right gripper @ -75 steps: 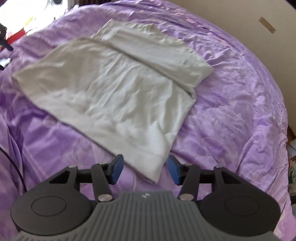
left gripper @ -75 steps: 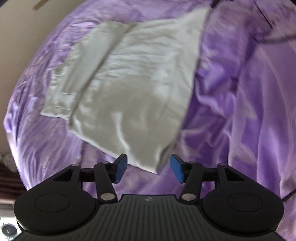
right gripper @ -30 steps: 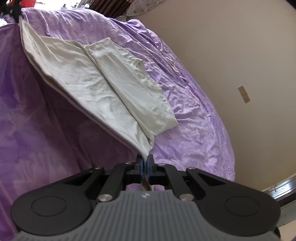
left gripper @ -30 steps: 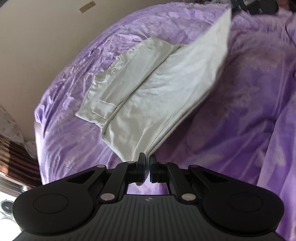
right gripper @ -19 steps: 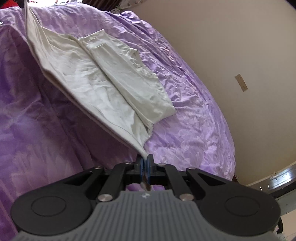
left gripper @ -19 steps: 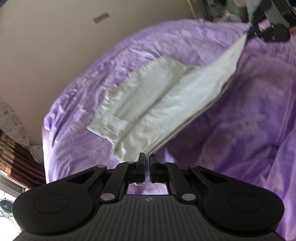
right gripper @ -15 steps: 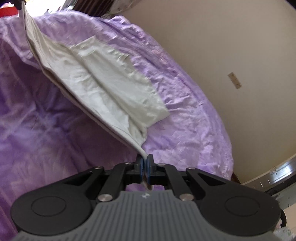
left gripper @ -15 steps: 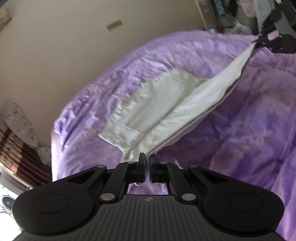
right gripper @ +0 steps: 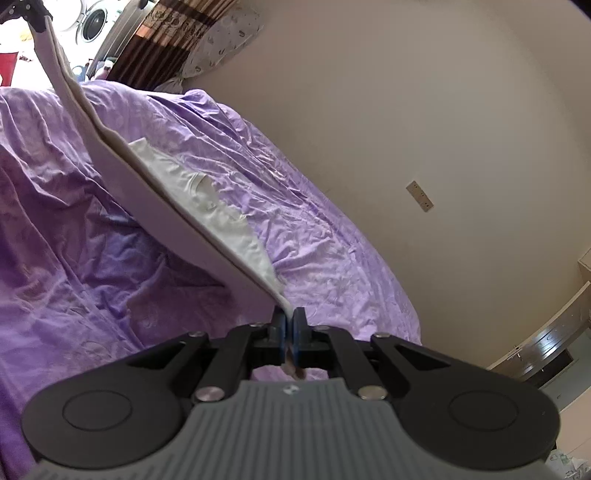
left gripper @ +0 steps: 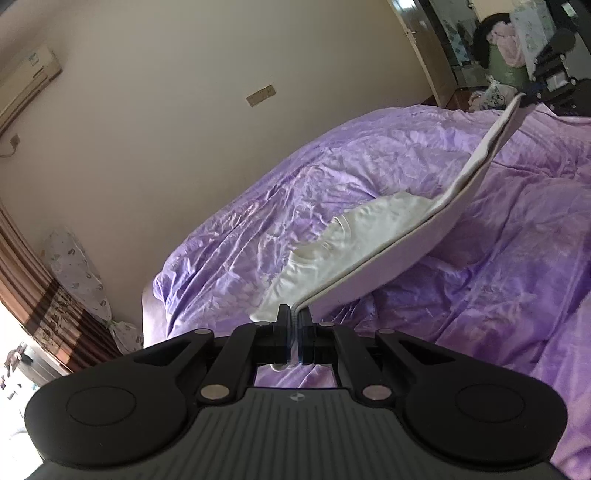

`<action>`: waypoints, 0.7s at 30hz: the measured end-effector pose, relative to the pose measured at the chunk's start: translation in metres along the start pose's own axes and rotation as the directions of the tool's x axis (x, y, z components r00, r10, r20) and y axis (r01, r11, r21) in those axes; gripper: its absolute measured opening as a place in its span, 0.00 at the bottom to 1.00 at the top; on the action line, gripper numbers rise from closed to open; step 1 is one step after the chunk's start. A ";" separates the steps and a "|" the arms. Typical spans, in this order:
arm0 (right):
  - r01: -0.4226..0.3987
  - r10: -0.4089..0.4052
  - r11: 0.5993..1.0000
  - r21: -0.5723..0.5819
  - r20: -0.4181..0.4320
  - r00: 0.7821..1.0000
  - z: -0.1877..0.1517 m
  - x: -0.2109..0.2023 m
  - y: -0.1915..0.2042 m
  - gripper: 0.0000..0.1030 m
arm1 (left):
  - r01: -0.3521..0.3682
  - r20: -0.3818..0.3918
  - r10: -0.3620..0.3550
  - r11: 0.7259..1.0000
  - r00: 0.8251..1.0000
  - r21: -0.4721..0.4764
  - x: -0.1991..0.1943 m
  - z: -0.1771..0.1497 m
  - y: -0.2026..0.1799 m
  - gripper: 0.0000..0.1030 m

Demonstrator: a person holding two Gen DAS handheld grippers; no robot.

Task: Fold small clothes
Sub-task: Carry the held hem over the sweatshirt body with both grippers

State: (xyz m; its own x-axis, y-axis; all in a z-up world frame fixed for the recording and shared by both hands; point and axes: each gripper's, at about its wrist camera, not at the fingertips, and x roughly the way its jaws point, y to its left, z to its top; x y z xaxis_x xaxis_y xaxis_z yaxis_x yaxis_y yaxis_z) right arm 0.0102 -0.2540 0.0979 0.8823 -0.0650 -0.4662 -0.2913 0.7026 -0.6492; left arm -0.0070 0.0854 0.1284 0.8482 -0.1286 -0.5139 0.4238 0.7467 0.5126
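- White cotton-looking shirt (left gripper: 373,236), already part-folded lengthwise, hem edge lifted off the bed, collar end lying on the purple bedspread (left gripper: 480,288).
- Hem stretches as a taut band between my two grippers; middle sags a little, so it reads as light, soft, limp fabric with no stiffness.
- I judge it will drape and swing if moved fast; thin knit can slip out of a corner pinch, and the doubled layers may slide apart.
- Best hold, I think: right at the hem corners where layers stack and the seam gives the pads something to bite. That is where I have it.
- Left gripper (left gripper: 294,334): jaws together, clamped on one hem corner, a bit of cloth poking out behind the pads.
- Right gripper (right gripper: 288,338): jaws together, clamped on the other hem corner; also visible far off in the left wrist view (left gripper: 532,94) at the end of the hem.
- Likely step: carry hem over toward collar to halve the shirt. Not yet laid down.
- Risk, my guess: uneven tension skews the fold; keep both corners level.
- Around: plain beige wall (left gripper: 184,110), wall plate (left gripper: 260,95), air conditioner (left gripper: 27,81), striped curtain (right gripper: 170,26), and what looks like a washing machine (right gripper: 94,20) in the far room.
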 end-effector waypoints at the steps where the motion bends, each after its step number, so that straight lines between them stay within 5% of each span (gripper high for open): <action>1: -0.002 0.002 1.000 -0.004 0.001 1.000 0.000 -0.006 0.000 0.00 | 0.000 -0.004 0.000 1.000 1.000 0.013 -0.003 0.000 -0.002 0.03; 9: -0.039 0.039 0.998 -0.047 -0.008 0.999 0.001 -0.009 0.009 0.00 | 0.009 -0.110 -0.005 0.999 0.994 0.039 0.032 -0.006 -0.005 0.03; 21: -0.060 0.058 0.997 -0.053 -0.041 0.997 0.031 0.096 -0.018 0.00 | -0.064 -0.175 0.080 0.993 0.981 0.097 0.148 0.036 0.026 0.03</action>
State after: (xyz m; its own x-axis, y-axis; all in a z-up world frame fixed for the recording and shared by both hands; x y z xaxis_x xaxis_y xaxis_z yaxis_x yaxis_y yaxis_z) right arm 0.1113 -0.2511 0.0830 0.8479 -0.0530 -0.5275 -0.3632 0.6668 -0.6508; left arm 0.1407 0.0627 0.0908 0.8104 0.0481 -0.5839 0.3979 0.6863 0.6088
